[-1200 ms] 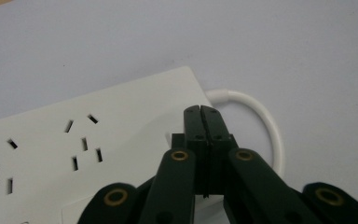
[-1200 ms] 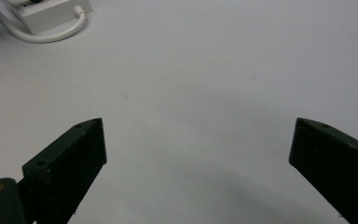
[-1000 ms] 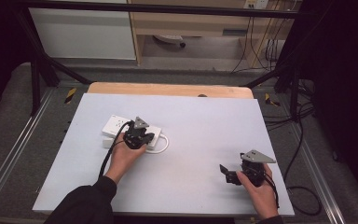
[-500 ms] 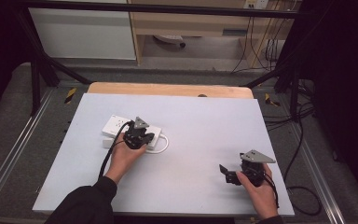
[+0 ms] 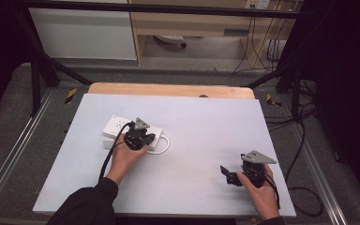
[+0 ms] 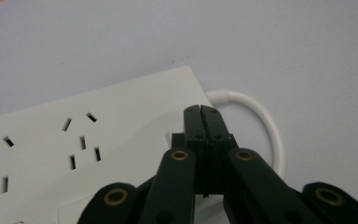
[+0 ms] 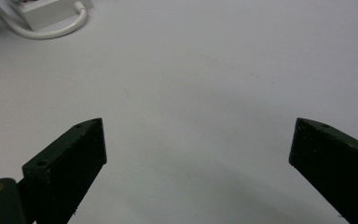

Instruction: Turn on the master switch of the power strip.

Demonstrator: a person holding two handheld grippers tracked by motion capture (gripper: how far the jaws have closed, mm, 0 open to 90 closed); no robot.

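A white power strip [image 5: 117, 128] lies on the left half of the white table [image 5: 197, 126], with its white cable [image 5: 163, 146] looping off its right end. In the left gripper view the strip [image 6: 74, 144] shows several sockets, and the cable [image 6: 261, 116] curves to the right. My left gripper [image 6: 200, 108] is shut with nothing between its jaws, its tips low over the strip's right end; whether they touch it I cannot tell. In the high view that gripper [image 5: 138, 136] sits over the strip. My right gripper [image 5: 228, 174] stands open above bare table at the front right, wide apart in its own view [image 7: 198, 140].
A wooden board edge [image 5: 168, 89] runs along the table's far side. Metal frame rails [image 5: 14, 150] flank the table on both sides. Cables [image 5: 304, 187] hang off the right edge. The strip's end [image 7: 46, 11] and cable loop show far off in the right gripper view.
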